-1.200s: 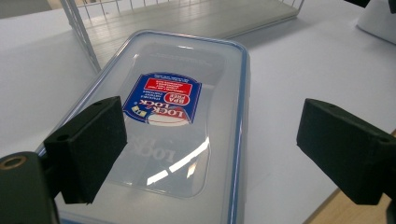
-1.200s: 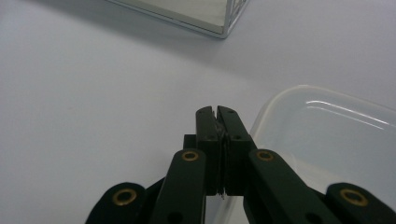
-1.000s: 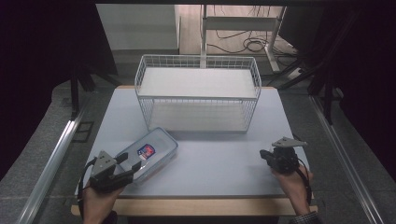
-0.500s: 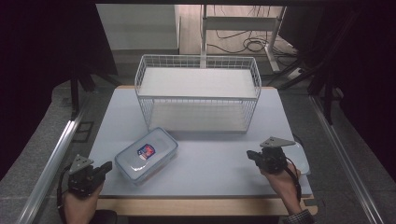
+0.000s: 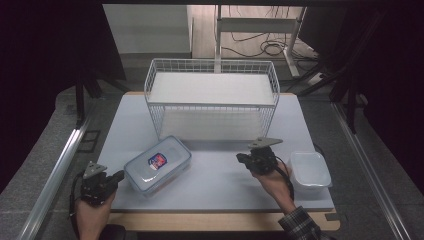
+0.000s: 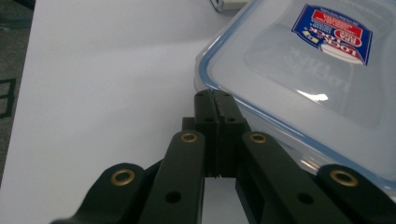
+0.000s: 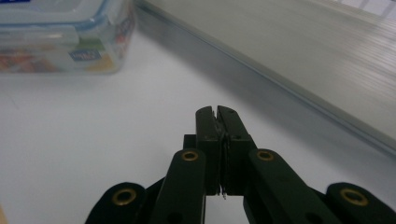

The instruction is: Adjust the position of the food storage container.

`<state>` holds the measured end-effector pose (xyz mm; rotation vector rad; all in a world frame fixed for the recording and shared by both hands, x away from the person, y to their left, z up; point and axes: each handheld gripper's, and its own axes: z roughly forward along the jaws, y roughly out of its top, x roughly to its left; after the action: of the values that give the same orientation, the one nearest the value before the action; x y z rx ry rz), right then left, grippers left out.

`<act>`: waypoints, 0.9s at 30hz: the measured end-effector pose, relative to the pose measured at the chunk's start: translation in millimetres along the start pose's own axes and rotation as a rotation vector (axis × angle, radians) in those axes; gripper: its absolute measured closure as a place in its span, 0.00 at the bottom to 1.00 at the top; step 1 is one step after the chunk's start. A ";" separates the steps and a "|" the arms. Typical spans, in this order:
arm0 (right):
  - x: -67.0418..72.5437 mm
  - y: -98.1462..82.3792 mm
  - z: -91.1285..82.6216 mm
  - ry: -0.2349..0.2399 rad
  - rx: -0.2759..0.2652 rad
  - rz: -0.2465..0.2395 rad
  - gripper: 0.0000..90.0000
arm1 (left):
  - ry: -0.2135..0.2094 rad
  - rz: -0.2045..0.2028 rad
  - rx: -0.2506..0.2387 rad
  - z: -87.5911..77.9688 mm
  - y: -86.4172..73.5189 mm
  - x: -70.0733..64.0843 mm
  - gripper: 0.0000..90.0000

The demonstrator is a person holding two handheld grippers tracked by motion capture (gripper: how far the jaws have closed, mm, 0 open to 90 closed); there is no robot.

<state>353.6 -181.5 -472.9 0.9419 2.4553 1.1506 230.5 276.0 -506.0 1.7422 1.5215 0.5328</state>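
We see the left claw point(image 5: 118, 176) closed on nothing, its tips just beside the lidded box point(image 5: 157, 164); the box's far-right edge is cut off in the left gripper view. The right claw point(image 5: 242, 158) is closed and empty too.

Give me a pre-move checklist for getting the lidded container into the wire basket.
1. Left claw shut with nothing between its jaws, right at the corner of the lidded container: not ok for a grasp; it must open first.
2. Right claw shut and holding nothing: not ok for a grasp.
3. Lid seated on the container: ok.
4. Wire basket upright with its top open: ok.
5. Open container sits off to the right, apart from the basket: ok.
6. Lid clips locked: cannot tell.
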 end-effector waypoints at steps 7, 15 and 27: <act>10.7 19.3 36.5 0.030 0.015 -0.026 0.97 | -0.005 -0.001 -0.006 10.8 8.8 1.4 1.00; 14.8 32.1 65.1 0.064 0.020 -0.014 0.97 | -0.022 0.017 -0.003 29.0 22.1 -1.1 1.00; 9.1 35.0 86.7 0.046 0.041 0.011 0.97 | -0.077 0.070 0.006 69.0 51.8 -18.5 1.00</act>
<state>404.5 -108.2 -502.2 0.9523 2.5219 1.1415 310.8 239.3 -507.5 1.8053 1.4142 0.4912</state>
